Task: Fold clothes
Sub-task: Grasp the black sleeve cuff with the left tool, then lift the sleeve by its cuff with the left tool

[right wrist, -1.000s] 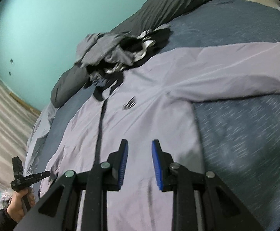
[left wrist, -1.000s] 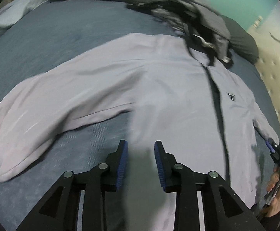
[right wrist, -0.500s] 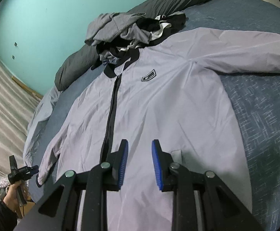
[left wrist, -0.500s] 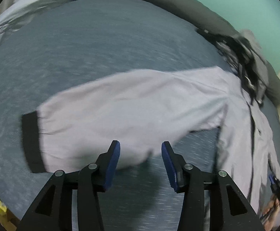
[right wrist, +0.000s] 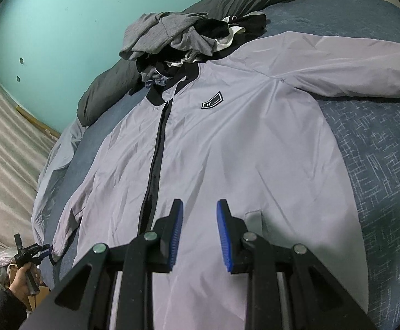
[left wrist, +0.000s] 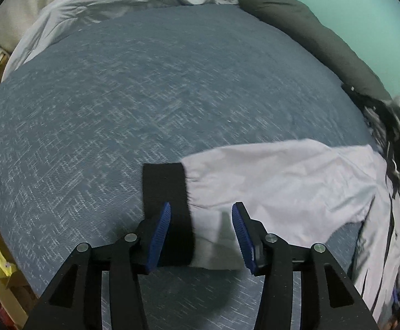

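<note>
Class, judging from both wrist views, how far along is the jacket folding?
Done: the jacket lies flat, zipped, front up on the bed. In hand: the left gripper, just opening, straddles the sleeve cuff, not yet gripping. Left: every fold; the right gripper hovers over the hem.

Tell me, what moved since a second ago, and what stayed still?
The left gripper slid along the jacket's sleeve from the body out to its black cuff. Its jaws have just been opening and now stand around the cuff, not pinching it. The right gripper eased a little closer over the jacket, empty, its gap unchanged. The jacket stayed flat on the bed.
</note>
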`<control>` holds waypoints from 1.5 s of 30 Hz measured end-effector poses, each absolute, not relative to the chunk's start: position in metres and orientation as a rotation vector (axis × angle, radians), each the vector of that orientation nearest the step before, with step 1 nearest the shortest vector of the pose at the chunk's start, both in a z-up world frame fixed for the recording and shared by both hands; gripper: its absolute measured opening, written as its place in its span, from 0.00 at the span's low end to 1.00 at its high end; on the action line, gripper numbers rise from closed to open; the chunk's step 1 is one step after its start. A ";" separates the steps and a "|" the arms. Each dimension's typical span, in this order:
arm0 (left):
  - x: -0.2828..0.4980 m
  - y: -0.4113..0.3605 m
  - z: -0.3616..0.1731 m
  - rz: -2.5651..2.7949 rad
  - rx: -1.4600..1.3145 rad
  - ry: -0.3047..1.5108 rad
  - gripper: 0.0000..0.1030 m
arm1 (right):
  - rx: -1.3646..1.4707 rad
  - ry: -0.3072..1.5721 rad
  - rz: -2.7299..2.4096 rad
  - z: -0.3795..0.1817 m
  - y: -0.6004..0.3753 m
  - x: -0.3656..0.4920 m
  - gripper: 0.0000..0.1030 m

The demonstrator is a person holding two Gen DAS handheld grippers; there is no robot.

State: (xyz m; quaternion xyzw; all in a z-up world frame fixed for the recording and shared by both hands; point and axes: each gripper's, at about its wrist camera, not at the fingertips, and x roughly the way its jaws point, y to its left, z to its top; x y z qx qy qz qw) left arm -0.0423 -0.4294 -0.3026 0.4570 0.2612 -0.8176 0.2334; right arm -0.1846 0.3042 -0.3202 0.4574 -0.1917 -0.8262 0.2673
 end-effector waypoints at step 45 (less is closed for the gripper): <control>-0.030 -0.468 -0.263 -2.264 1.219 0.572 0.06 | 1.224 -0.534 -2.216 -0.321 0.305 -0.185 0.24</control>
